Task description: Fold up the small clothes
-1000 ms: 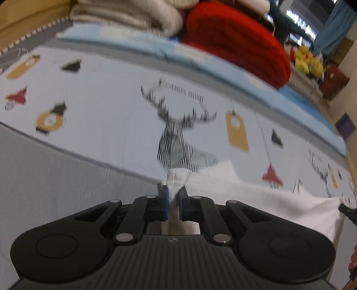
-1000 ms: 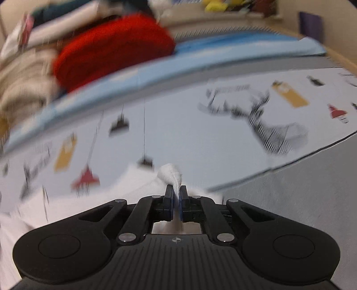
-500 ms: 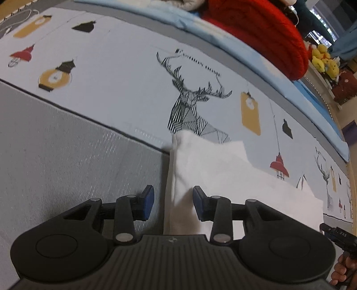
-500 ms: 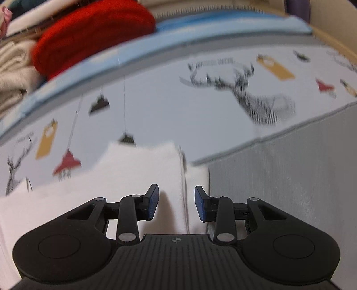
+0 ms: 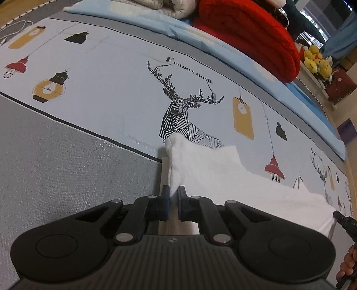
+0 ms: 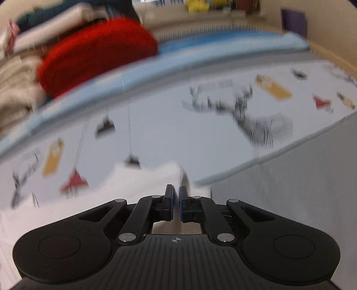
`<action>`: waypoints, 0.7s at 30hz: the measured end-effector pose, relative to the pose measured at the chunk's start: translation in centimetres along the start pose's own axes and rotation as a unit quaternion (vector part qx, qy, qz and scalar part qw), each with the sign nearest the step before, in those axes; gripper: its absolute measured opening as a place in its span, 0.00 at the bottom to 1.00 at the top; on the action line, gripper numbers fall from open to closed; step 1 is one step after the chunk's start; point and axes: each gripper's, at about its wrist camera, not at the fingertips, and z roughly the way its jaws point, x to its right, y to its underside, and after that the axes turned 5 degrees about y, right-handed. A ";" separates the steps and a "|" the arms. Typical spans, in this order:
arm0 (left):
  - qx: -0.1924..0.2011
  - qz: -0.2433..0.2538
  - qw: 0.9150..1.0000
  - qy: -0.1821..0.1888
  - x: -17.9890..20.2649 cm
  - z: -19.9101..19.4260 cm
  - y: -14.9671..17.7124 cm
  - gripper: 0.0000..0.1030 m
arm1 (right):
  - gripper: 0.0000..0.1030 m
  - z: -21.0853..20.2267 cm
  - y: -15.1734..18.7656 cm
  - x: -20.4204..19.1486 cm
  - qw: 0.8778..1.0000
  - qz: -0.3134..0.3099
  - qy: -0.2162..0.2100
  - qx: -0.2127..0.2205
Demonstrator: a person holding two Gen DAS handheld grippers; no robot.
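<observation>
A small white garment (image 5: pixel 234 178) lies on the printed mat, its left edge pinched up into a ridge. My left gripper (image 5: pixel 173 194) is shut on that left edge and holds the fold raised. In the blurred right wrist view the same white garment (image 6: pixel 133 185) lies ahead and to the left. My right gripper (image 6: pixel 176 196) is shut on its right edge. The tip of the right gripper (image 5: pixel 344 220) shows at the far right of the left wrist view, at the garment's other end.
The mat (image 5: pixel 111 89) has deer and lantern prints, with a grey textured band (image 5: pixel 67 167) nearer me. A red rolled blanket (image 5: pixel 245 33) and beige bedding (image 5: pixel 165 6) lie on a light blue sheet at the back. Yellow plush toys (image 5: pixel 314 60) sit far right.
Both grippers were shut on the garment a second ago, opened half a second ago with it flat, and have now shut on its edges again. The right view is moving.
</observation>
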 end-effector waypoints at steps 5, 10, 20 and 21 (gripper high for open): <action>-0.022 -0.014 1.000 0.000 -0.7 0.1 0.1 0.17 | 0.06 2.1 0.8 0.1 0.997 -0.019 0.034 -0.065; -0.028 -0.009 1.000 0.007 -0.5 -1.1 0.6 0.23 | 0.23 1.9 1.1 0.5 0.995 -0.023 0.046 -0.082; -0.109 0.071 0.991 -0.034 0.8 0.5 3.7 0.40 | 0.43 1.4 3.3 0.3 0.986 -0.087 0.053 -0.130; -0.103 0.079 0.991 -0.030 0.9 -0.1 3.8 0.40 | 0.43 1.0 3.2 0.4 0.988 -0.083 0.054 -0.121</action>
